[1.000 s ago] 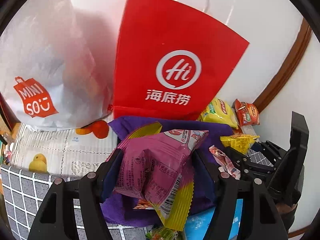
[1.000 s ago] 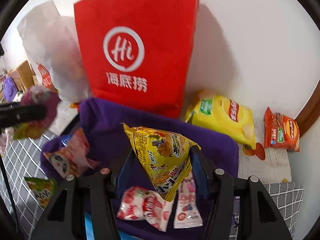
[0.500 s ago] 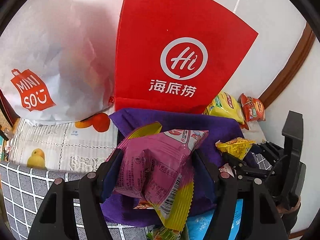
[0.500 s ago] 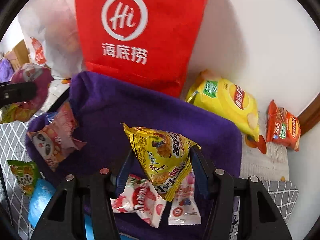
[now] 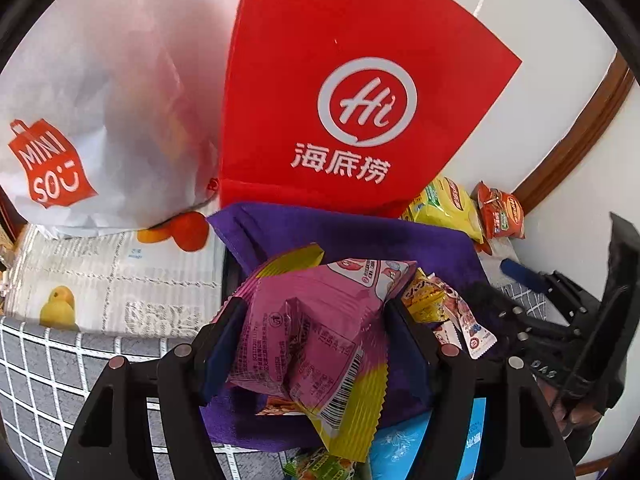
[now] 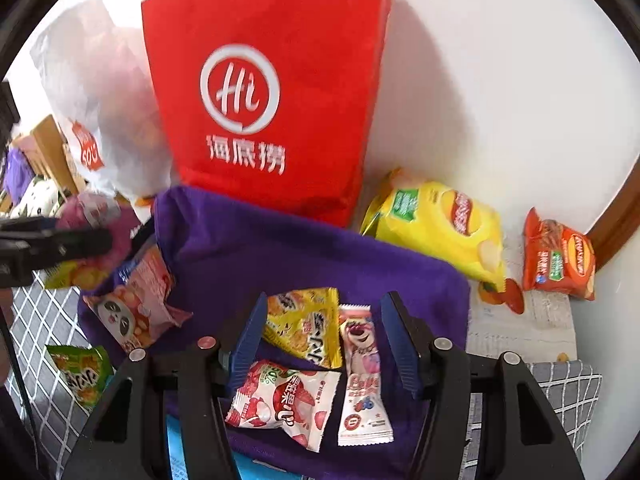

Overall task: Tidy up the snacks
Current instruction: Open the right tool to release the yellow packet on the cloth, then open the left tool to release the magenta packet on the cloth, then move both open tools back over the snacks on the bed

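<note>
Left tongs point(image 5: 312, 344) clamp a crinkled pink-and-yellow foil snack packet point(image 5: 316, 340), low centre of the left wrist view, above a purple cloth bag point(image 5: 340, 236). Only the right wrist view shows the right tongs point(image 6: 320, 336) with jaws opening and pressing nothing: a yellow triangular snack packet point(image 6: 304, 324) lies between them on the purple bag, beside a pink bear-print sachet point(image 6: 360, 364). A red paper carrier bag point(image 6: 264, 92) stands behind, upper centre.

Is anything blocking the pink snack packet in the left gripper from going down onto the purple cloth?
Nothing visible does. The left gripper holds the pink snack packet right over the purple cloth, with bare cloth just beyond it.
</note>
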